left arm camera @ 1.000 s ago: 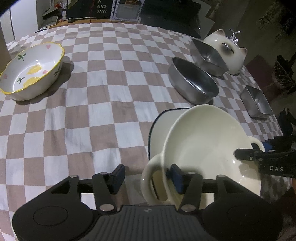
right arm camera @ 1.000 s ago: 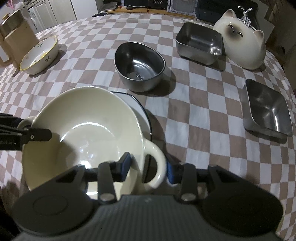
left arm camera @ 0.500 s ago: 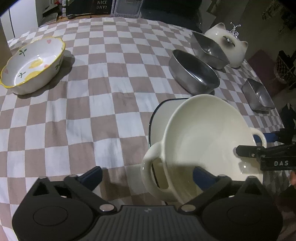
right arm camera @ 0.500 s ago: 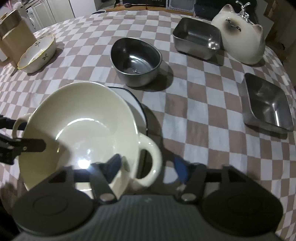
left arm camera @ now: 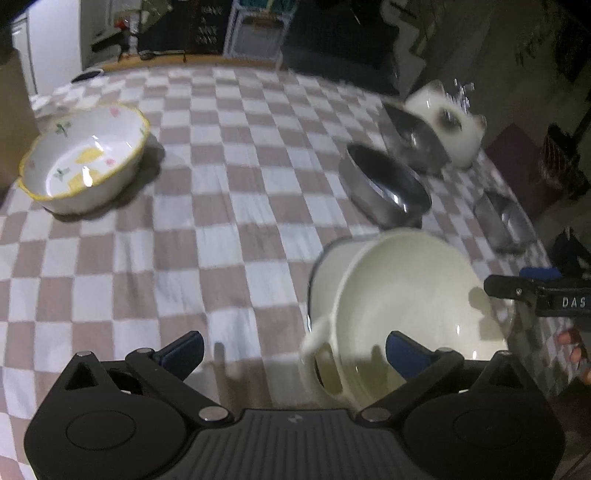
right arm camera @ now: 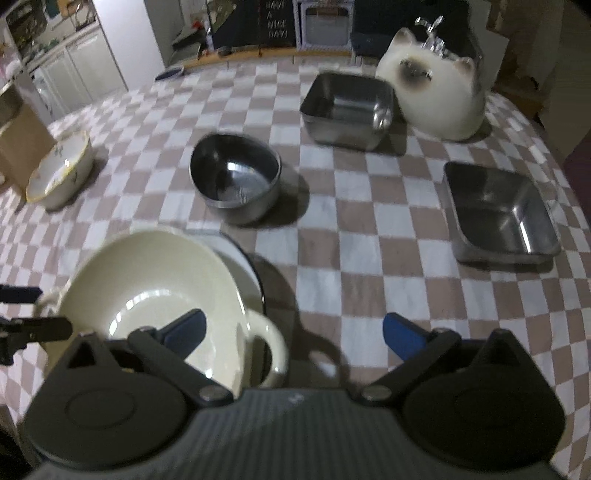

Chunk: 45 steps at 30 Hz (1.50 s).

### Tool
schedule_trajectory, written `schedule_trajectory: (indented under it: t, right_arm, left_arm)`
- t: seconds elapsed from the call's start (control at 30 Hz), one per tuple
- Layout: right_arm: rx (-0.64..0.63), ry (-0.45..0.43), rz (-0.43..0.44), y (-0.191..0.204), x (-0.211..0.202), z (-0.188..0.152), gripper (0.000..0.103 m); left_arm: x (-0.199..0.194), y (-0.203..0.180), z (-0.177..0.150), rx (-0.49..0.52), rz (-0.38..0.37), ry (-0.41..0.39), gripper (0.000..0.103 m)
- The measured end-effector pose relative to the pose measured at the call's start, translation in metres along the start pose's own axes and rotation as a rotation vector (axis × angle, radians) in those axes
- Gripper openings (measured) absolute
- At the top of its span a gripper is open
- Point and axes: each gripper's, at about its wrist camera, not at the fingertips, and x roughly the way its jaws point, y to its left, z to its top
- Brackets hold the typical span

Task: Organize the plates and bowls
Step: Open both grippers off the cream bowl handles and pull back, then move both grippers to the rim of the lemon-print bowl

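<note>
- A home kitchen and dining room: white cabinets (right arm camera: 85,62) in the upper left of the frame.
- A bench under a checked cloth (right arm camera: 332,236) carries household dishes.
- A cat-shaped ceramic jar (right arm camera: 436,99) and a chalkboard sign (right arm camera: 277,22) stand at the top.

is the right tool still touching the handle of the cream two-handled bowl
Apart. In the right wrist view the right tool is opening, its blue pads wide of the cream two-handled bowl's handle, with gaps on both sides.

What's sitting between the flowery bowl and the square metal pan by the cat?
The round metal bowl, seen in the right wrist view, roughly between the flowery bowl and the square metal pan.
</note>
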Motion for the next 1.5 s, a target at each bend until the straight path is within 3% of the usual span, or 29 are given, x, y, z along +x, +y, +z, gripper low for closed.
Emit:
schedule_trajectory:
  t: [0.27,0.6,0.8,0.97,1.13,1.17,1.33,1.4,1.5]
  right_arm:
    - [0.014,-0.154,0.053,0.014,-0.02,0.021,0.103]
    - [0.016,-0.23,0.134,0.059,-0.017,0.055,0.103]
    - [0.067,-0.243,0.232,0.087,-0.005,0.078,0.1]
    - [-0.007,-0.248,0.274,0.123,0.011,0.092,0.097]
    - [-0.037,-0.192,0.325,0.157,0.035,0.11,0.072]
    - [-0.05,-0.18,0.339,0.163,0.04,0.114,0.072]
    - [-0.107,-0.151,0.363,0.191,0.059,0.126,0.053]
    - [-0.094,-0.134,0.367,0.203,0.067,0.13,0.053]
    - [-0.06,-0.108,0.357,0.215,0.084,0.136,0.051]
  left_arm:
    - [-0.034,0.032,0.021,-0.122,-0.027,-0.116,0.103]
    - [-0.076,0.089,0.035,-0.296,0.002,-0.262,0.103]
    - [-0.089,0.124,0.04,-0.367,0.104,-0.304,0.103]
    - [-0.096,0.157,0.04,-0.453,0.141,-0.338,0.102]
    - [-0.093,0.181,0.041,-0.572,0.152,-0.396,0.094]
    - [-0.092,0.184,0.043,-0.578,0.144,-0.412,0.092]
    - [-0.075,0.198,0.055,-0.613,0.12,-0.437,0.07]
    - [-0.065,0.204,0.06,-0.636,0.106,-0.421,0.063]
    - [-0.048,0.211,0.067,-0.644,0.119,-0.391,0.06]
